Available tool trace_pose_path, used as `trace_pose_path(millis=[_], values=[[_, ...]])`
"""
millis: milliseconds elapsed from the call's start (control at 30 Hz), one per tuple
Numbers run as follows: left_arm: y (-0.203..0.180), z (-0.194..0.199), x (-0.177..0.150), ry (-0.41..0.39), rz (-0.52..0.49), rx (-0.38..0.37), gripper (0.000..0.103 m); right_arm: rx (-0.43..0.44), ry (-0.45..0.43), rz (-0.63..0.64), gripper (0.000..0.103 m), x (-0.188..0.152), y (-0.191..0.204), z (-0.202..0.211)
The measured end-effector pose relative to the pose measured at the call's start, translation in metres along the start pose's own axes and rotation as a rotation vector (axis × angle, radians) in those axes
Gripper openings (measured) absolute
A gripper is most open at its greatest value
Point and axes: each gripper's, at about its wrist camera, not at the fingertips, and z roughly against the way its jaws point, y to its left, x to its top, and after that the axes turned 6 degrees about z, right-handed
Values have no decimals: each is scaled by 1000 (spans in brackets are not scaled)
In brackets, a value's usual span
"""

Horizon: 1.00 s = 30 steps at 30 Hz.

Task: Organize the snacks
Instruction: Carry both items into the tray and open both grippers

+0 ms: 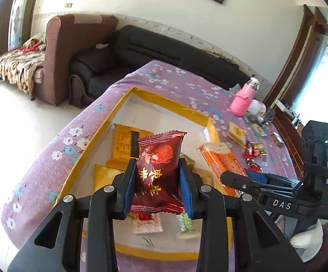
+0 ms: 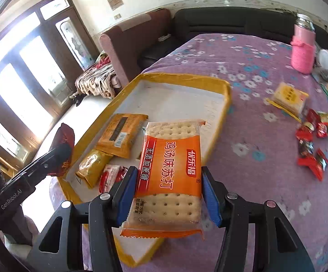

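My left gripper [image 1: 157,176] is shut on a dark red snack packet [image 1: 158,170] with a rose print, held above the yellow-rimmed white tray [image 1: 164,99]. My right gripper [image 2: 169,192] is shut on an orange cracker packet [image 2: 170,165], held over the tray's near right edge [image 2: 218,136]; this packet also shows in the left wrist view [image 1: 220,158]. In the tray lie a yellow-orange packet [image 2: 120,133], a gold packet [image 2: 93,165] and a red-white packet [image 2: 110,176]. The left gripper with the red packet shows at the left of the right wrist view [image 2: 59,156].
The tray sits on a purple flowered tablecloth [image 2: 254,68]. A yellow cracker packet [image 2: 288,97] and several small red and green candies [image 2: 313,142] lie to the right. A pink-sleeved bottle [image 2: 303,45] stands at the far right. Sofas [image 1: 141,52] stand behind the table.
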Motion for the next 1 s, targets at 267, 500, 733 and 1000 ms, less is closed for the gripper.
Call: trace_pose_path(millis=[267, 500, 733, 1000], values=[[-5, -42, 17, 91, 25, -11, 33, -19, 53, -9, 55, 31, -3, -43], [-11, -73, 15, 164, 6, 3, 33, -44, 102, -26, 56, 52, -17, -76], [-12, -86, 14, 199, 4, 21, 33, -33, 103, -34, 56, 57, -20, -83], [-16, -66, 16, 159, 14, 21, 45, -9, 47, -26, 58, 55, -14, -71]])
